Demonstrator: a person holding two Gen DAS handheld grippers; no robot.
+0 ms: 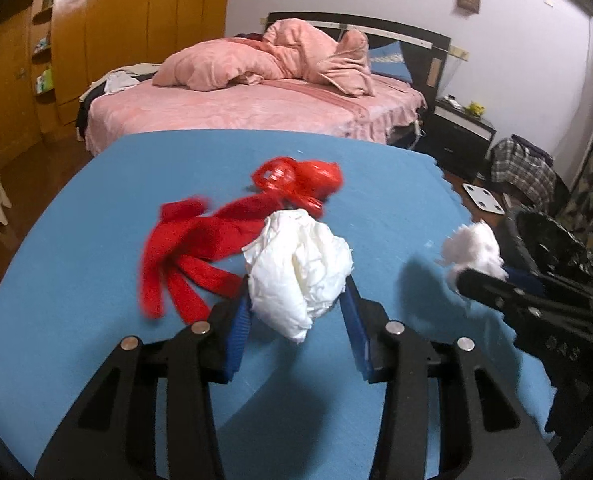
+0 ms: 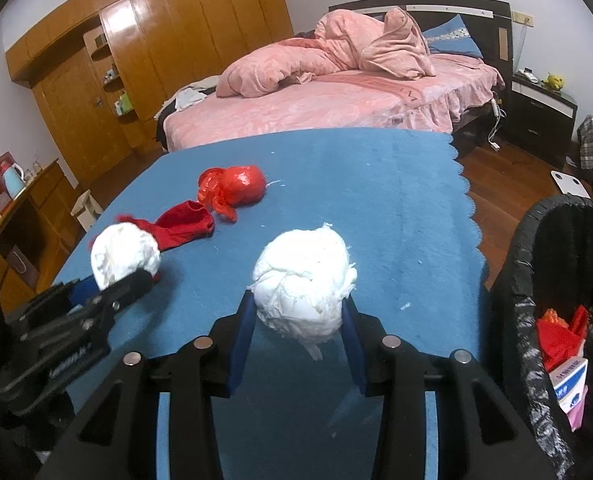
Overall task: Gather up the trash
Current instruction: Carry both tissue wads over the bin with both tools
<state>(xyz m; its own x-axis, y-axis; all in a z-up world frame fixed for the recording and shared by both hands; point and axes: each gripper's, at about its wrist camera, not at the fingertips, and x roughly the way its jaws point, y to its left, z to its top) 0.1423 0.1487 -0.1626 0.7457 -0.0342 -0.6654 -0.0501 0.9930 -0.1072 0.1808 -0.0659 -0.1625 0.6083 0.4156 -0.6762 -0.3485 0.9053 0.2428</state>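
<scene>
A crumpled white paper ball (image 1: pixel 296 268) sits between the blue pads of my left gripper (image 1: pixel 297 286), which is shut on it just above the blue tablecloth (image 1: pixel 96 208). My right gripper (image 2: pixel 297 300) is shut on a second white paper ball (image 2: pixel 302 276), also a little off the cloth. Each view shows the other gripper from the side: the right one (image 1: pixel 470 276) with its ball (image 1: pixel 474 246), the left one (image 2: pixel 114 280) with its ball (image 2: pixel 124 254). A red sock (image 1: pixel 192 248) (image 2: pixel 184 226) and a knotted red plastic bag (image 1: pixel 300 184) (image 2: pixel 236 188) lie on the cloth beyond.
A bin with a black liner (image 2: pixel 536 280) (image 1: pixel 556 248) stands at the table's right edge, holding red wrapping and a small carton. Behind the table is a bed with pink covers (image 2: pixel 336 92). A wooden wardrobe (image 2: pixel 156 40) fills the left wall.
</scene>
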